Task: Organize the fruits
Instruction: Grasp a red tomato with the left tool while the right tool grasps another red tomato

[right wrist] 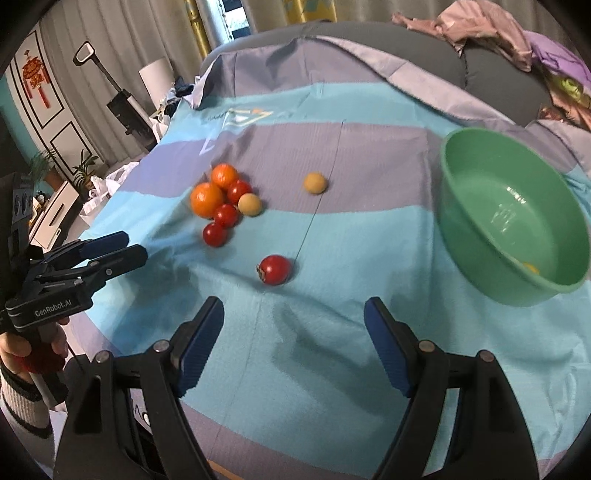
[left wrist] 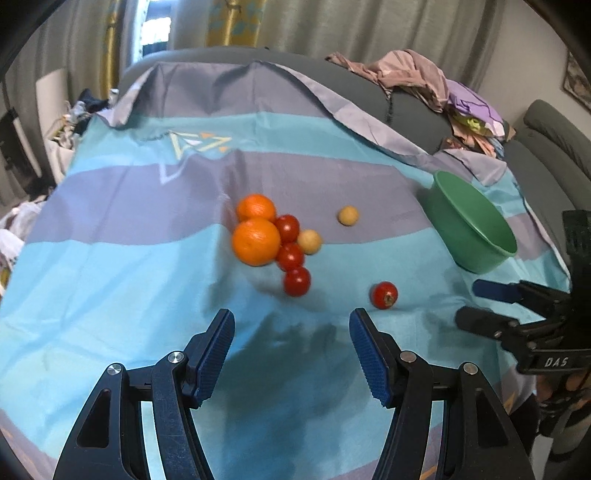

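Observation:
A cluster of fruit lies mid-cloth: two oranges [left wrist: 256,241] [right wrist: 207,199], three red tomatoes [left wrist: 290,256] [right wrist: 226,215] and a tan round fruit [left wrist: 309,242] [right wrist: 250,204]. Another tan fruit [left wrist: 348,215] [right wrist: 315,182] sits apart behind them. One more tomato [left wrist: 384,294] [right wrist: 274,269] lies alone, nearer the green bowl [left wrist: 454,221] [right wrist: 469,240], which holds a small yellow piece [right wrist: 532,267]. My left gripper [left wrist: 291,321] [right wrist: 133,245] hovers open just short of the cluster. My right gripper [right wrist: 293,308] [left wrist: 471,303] is open and empty, just behind the lone tomato.
A blue and purple striped cloth [left wrist: 110,277] [right wrist: 369,240] covers a grey sofa. Crumpled clothes [left wrist: 424,77] [right wrist: 480,33] lie on the sofa back at the far right. A person's hand [right wrist: 22,354] holds the left gripper's handle.

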Demonstrator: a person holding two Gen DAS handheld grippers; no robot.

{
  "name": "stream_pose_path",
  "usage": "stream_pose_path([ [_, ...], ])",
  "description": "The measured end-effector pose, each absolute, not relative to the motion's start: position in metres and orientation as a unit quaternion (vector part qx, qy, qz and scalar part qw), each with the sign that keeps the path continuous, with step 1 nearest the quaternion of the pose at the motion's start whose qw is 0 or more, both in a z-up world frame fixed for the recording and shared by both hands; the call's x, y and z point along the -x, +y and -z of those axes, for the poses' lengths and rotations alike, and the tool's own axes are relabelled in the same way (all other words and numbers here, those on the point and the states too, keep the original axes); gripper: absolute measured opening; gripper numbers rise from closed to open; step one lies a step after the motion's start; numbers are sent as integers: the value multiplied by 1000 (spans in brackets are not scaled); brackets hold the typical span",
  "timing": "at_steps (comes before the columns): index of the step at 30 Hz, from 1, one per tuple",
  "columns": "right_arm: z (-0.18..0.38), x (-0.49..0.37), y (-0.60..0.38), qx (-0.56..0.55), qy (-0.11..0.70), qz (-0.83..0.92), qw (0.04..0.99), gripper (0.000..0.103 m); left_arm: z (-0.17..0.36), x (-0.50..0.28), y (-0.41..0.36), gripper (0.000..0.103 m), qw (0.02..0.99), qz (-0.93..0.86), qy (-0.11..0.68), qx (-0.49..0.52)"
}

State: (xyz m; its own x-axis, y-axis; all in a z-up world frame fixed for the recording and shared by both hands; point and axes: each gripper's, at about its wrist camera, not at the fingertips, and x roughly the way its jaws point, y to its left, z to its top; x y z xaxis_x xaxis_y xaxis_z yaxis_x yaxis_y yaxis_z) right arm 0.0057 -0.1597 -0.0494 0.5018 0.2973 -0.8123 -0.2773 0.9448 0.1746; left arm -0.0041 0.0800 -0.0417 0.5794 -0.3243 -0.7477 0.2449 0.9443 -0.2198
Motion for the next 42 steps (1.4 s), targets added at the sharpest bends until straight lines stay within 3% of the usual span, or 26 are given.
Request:
stream_pose_path([
  [9, 71, -30, -154, -40, 490, -186, 851, 70, 56, -24, 63, 64, 877, 173, 446, 41],
  [15, 87, -52, -141, -42, 505, -201, 838, 61, 69, -41, 55, 58, 866, 176, 466, 28],
  [21, 97, -66, -136, -44, 517, -204, 830, 51, 78, -51, 50, 50, 859, 179, 478, 30],
  [27, 99, -73, -134, -28, 514, -205, 833, 43, 87, -61, 50, 34, 851, 174, 493, 37],
  [32, 100, -73, -132, -15, 507, -207, 836, 30, 88, -61, 54, 26, 856, 168, 487, 44],
  [42, 95, -69, -135, -21, 496, -204, 843, 30, 75, -52, 53, 26, 865, 173, 470, 36],
])
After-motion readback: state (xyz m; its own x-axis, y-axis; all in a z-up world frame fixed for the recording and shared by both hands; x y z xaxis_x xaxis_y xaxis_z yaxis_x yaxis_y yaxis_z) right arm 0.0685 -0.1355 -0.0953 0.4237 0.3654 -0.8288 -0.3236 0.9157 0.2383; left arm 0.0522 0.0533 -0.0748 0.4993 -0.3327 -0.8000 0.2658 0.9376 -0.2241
